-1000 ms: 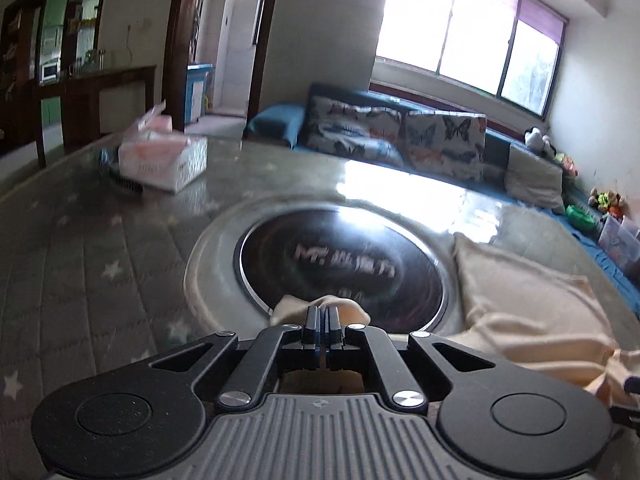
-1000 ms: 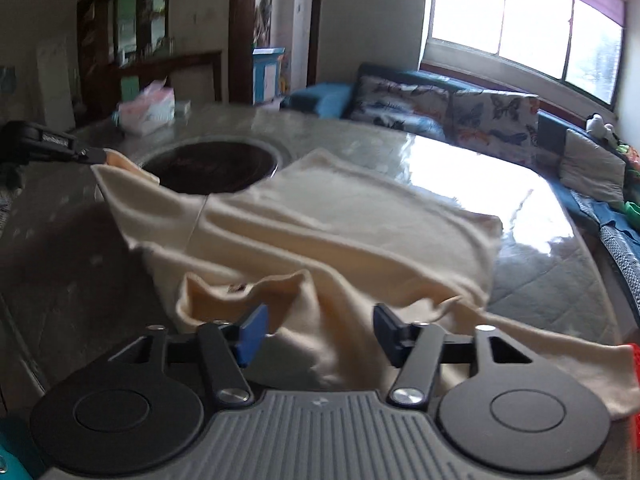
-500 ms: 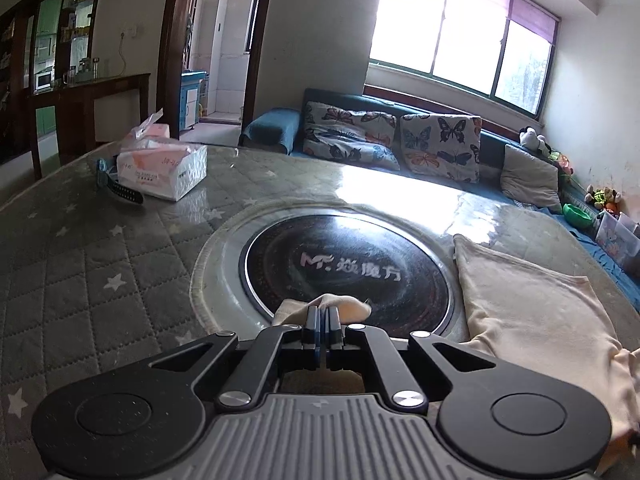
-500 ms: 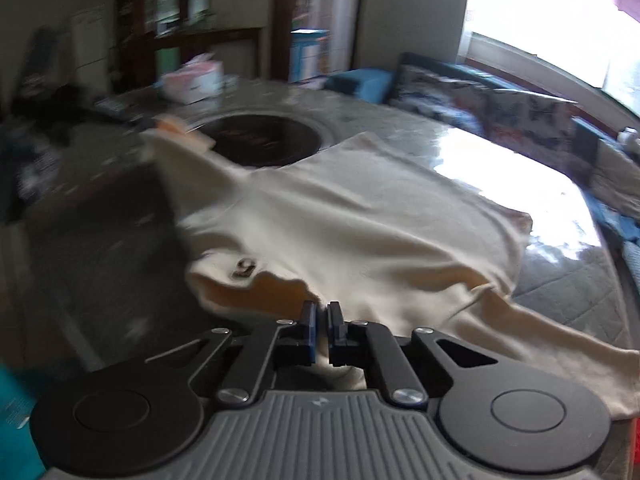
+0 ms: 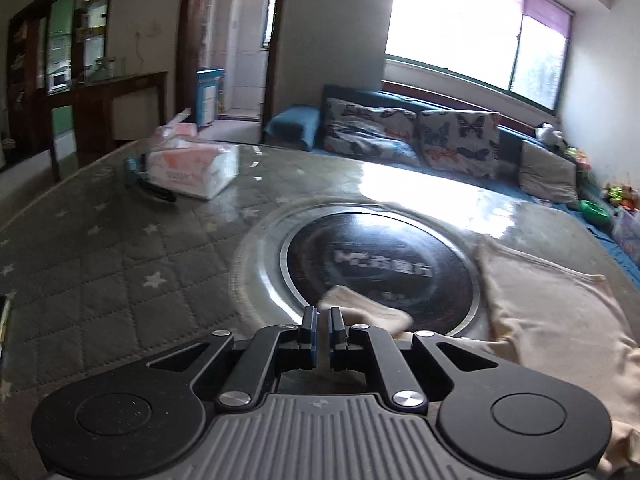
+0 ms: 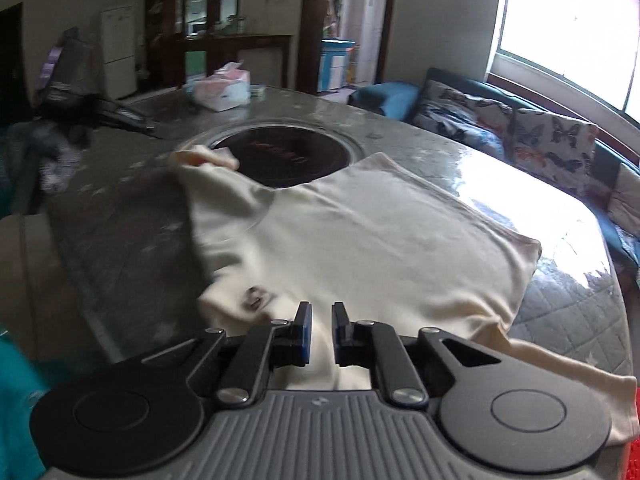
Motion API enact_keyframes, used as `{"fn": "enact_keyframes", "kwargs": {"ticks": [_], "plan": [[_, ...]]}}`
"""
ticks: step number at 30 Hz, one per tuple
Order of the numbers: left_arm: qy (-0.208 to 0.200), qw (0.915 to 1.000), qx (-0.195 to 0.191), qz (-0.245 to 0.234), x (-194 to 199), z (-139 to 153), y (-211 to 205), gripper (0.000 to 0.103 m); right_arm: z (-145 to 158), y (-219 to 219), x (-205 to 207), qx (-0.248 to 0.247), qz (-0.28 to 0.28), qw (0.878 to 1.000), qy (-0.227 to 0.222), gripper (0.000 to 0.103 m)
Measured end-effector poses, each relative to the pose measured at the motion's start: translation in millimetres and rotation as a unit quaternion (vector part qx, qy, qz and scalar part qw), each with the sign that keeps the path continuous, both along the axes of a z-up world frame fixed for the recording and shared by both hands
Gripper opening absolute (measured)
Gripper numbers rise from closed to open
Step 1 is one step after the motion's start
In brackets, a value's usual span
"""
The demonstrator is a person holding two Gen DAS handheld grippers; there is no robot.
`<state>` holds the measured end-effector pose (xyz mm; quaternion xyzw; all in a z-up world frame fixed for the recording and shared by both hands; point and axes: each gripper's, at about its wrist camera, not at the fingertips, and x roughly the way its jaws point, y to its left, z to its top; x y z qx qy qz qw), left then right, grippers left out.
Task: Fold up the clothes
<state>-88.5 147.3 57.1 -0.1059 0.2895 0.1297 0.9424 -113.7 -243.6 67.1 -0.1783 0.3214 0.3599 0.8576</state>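
Cream shirt (image 6: 380, 240) spread flat on table; sleeve (image 5: 360, 310) crumpled.

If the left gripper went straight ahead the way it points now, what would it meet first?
Probably the cream sleeve end lying just past the left gripper, whose jaws stand slightly apart. Beyond it is the black round hob set in the table. Depth is unclear.

Soft cloth shirt (image 6: 380, 236) — glossy table (image 5: 420, 184).

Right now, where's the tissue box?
In the left wrist view the tissue box sits far left on the table, beyond the round black cooktop.
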Motion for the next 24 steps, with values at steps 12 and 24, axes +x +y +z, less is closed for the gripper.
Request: {"fn": "enact_keyframes", "kwargs": {"ticks": [12,24], "plan": [[0.022,0.9813,-0.034,-0.188,42,-11,-107,0.006,-13,6,-3,0.0,0.023,1.0,0.015,0.029],[0.066,0.9483,-0.035,-0.309,55,-46,-179,0.006,-31,-30,62,-0.007,-0.13,0.991,-0.007,0.031]]}}
